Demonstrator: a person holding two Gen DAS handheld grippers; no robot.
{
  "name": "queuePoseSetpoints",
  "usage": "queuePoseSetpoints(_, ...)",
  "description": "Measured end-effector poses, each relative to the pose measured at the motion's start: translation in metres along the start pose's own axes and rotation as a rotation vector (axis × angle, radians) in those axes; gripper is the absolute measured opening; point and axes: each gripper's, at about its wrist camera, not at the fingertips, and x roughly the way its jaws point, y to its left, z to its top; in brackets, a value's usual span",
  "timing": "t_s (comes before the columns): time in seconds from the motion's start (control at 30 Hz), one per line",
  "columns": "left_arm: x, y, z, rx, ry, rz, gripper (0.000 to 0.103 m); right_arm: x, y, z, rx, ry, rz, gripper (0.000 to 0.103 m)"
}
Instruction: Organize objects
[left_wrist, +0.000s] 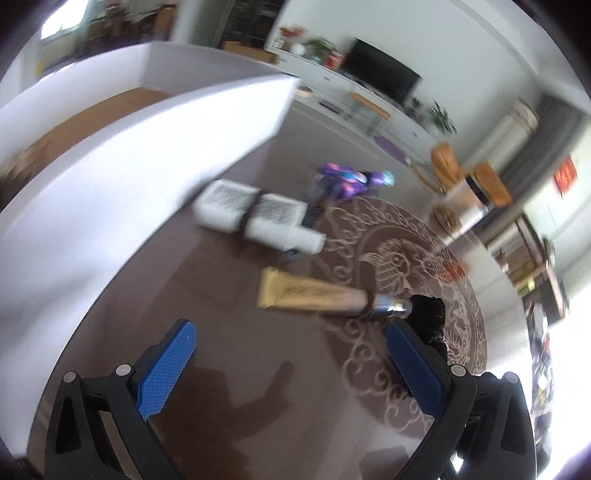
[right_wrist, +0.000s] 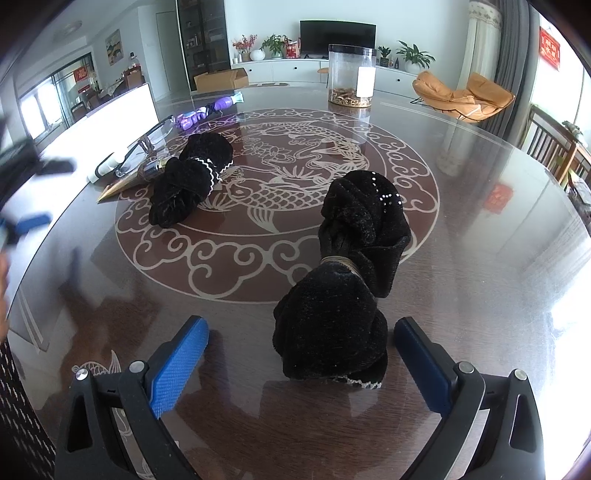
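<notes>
In the right wrist view my right gripper (right_wrist: 301, 343) is open around the near end of a black velvet hair bow (right_wrist: 351, 273) lying on the brown glass table (right_wrist: 480, 258). A second black bow (right_wrist: 190, 184) lies at the left, beside a gold tube (right_wrist: 122, 184), glasses (right_wrist: 147, 144) and a purple toy (right_wrist: 207, 110). In the left wrist view my left gripper (left_wrist: 291, 347) is open and empty above the table. Ahead of it lie the gold tube (left_wrist: 310, 291), a white brush-like item (left_wrist: 255, 214), the purple toy (left_wrist: 351, 179) and a black bow (left_wrist: 428, 314).
A white open box (left_wrist: 147, 155) stands at the table's left; it also shows in the right wrist view (right_wrist: 118, 110). A clear cylindrical jar (right_wrist: 351, 74) stands at the far side of the table. Chairs and a TV cabinet lie beyond.
</notes>
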Motion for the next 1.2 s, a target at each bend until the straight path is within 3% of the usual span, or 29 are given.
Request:
queuePoseSetpoints(0.1,0.02,-0.043,0.007,0.278,0.027,-0.012,0.103,0.0,0.0,0.0,0.003,-0.002,0.004,0.101)
queuePoseSetpoints(0.13,0.027,-0.057,0.004,0.417,0.031,-0.008,0.103,0.0,0.0,0.0,0.004,-0.003,0.006,0.101)
queuePoseSetpoints(0.2,0.041,-0.073,-0.004,0.63,0.034,0.043,0.103,0.0,0.0,0.0,0.006,-0.004,0.01,0.101)
queuePoseSetpoints(0.33,0.069,-0.074,-0.012,0.765,0.111,0.04,0.103,0.0,0.0,0.0,0.009,-0.006,0.014,0.101)
queuePoseSetpoints(0.43,0.074,-0.072,-0.01,0.751,0.108,0.009,0.1,0.0,0.0,0.0,0.01,-0.007,0.015,0.101)
queuePoseSetpoints(0.47,0.072,-0.073,-0.01,0.745,0.093,0.019,0.093,0.0,0.0,0.0,0.01,-0.007,0.015,0.101)
queuePoseSetpoints(0.53,0.065,-0.072,-0.009,0.692,0.111,-0.009,0.039,0.0,0.0,0.0,0.01,-0.007,0.015,0.101)
queuePoseSetpoints(0.63,0.053,-0.069,-0.023,0.635,0.094,0.073,0.018,0.0,0.0,0.0,0.009,-0.007,0.014,0.101)
queuePoseSetpoints(0.87,-0.003,-0.035,-0.091,0.447,0.048,0.169,0.018,0.002,0.002,0.0,0.003,-0.002,0.005,0.101)
queuePoseSetpoints(1.0,-0.012,-0.022,-0.11,0.455,0.031,0.147,0.023,0.003,0.005,0.0,-0.01,0.006,-0.014,0.101)
queuePoseSetpoints(1.07,-0.012,-0.023,-0.109,0.468,0.043,0.127,0.051,0.004,0.005,0.0,-0.011,0.007,-0.02,0.101)
queuePoseSetpoints(1.1,-0.01,-0.021,-0.107,0.462,0.063,0.115,0.082,0.004,0.005,0.001,-0.011,0.007,-0.02,0.101)
queuePoseSetpoints(1.13,-0.005,-0.02,-0.106,0.454,0.079,0.101,0.096,0.004,0.005,0.001,-0.011,0.007,-0.02,0.101)
queuePoseSetpoints(1.2,-0.002,-0.023,-0.109,0.476,0.066,0.117,0.098,0.004,0.005,0.001,-0.011,0.008,-0.02,0.101)
